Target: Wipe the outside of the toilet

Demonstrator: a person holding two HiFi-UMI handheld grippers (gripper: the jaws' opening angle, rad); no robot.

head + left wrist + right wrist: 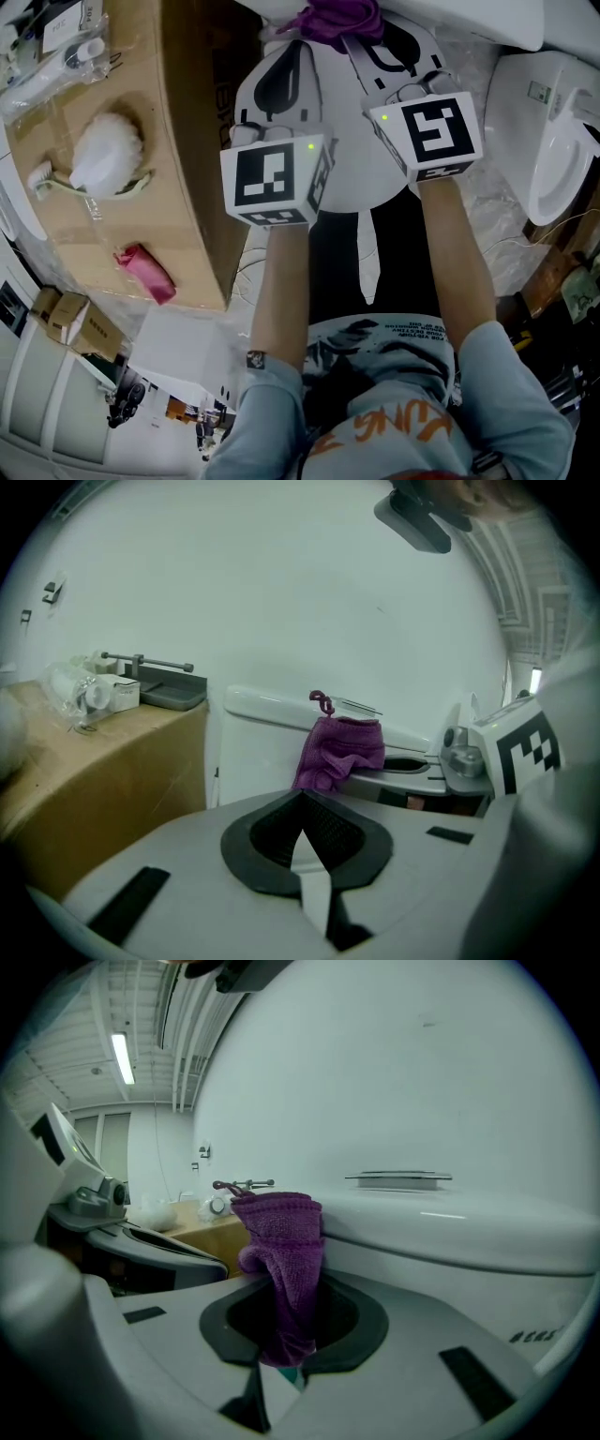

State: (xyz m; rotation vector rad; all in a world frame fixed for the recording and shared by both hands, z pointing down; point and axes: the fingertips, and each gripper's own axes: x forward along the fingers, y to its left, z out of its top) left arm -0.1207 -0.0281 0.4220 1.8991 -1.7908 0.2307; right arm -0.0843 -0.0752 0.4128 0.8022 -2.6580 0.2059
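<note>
A plain white wall [281,592] rises behind a brown cardboard box [173,84] — one ceiling tube light [122,1058] glows.

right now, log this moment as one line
left tongs shut, empty | right tongs shut on purple cloth | cloth raised beside white toilet | cloth-toilet contact unclear

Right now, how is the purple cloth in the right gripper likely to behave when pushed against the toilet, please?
Probably floppy: the purple cloth droops in folds over the right gripper, whose jaws pinch it. Likely light, as that one pinch carries it all. Its knit looks grippy, so it may bunch against the toilet.
</note>
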